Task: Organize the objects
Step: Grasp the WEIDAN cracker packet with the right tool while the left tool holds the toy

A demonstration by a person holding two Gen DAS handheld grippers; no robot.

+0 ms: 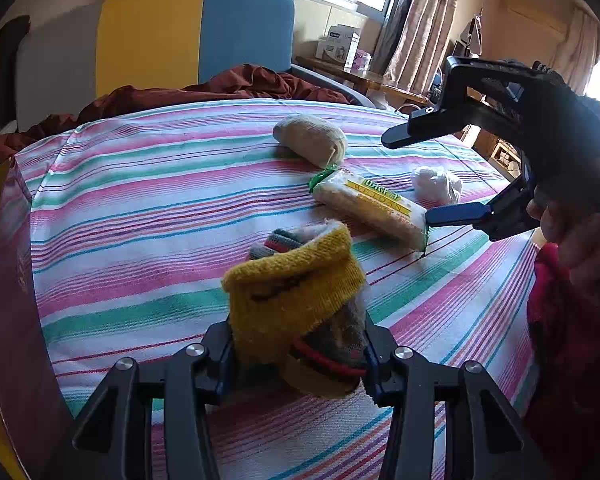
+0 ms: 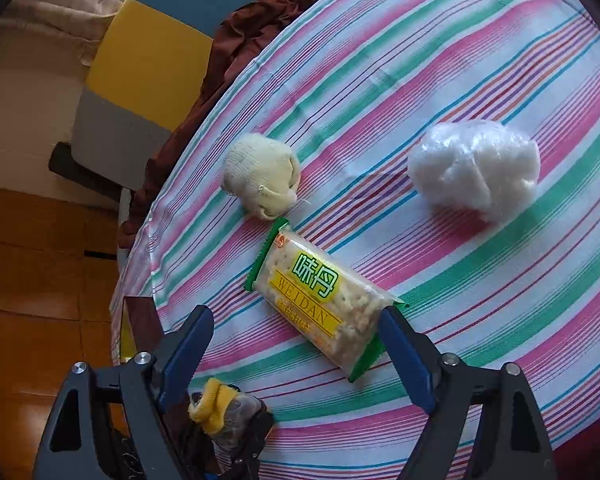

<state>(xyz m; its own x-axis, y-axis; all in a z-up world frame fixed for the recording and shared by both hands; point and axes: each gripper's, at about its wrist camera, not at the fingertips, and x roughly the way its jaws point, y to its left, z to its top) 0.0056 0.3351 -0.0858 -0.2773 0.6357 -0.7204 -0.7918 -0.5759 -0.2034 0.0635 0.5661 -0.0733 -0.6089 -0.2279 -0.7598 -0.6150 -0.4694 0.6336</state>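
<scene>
My left gripper (image 1: pixel 300 356) is shut on a rolled yellow and grey sock (image 1: pixel 296 300) and holds it above the striped tablecloth (image 1: pixel 140 208); the sock also shows in the right wrist view (image 2: pixel 220 408). My right gripper (image 2: pixel 296 344) is open, its jaws on either side of the near end of a Weidan cracker packet (image 2: pixel 320 300), close above it. In the left wrist view the right gripper (image 1: pixel 412 180) hangs over the packet (image 1: pixel 372 208). A cream rolled sock (image 2: pixel 260 176) and a white plastic bag ball (image 2: pixel 476 164) lie beyond.
A brown-red cloth (image 1: pixel 220 88) is heaped at the table's far edge. A yellow, blue and grey chair (image 1: pixel 192 36) stands behind it. A wooden floor (image 2: pixel 32 280) lies below the table edge. A person's red sleeve (image 1: pixel 560 320) is at the right.
</scene>
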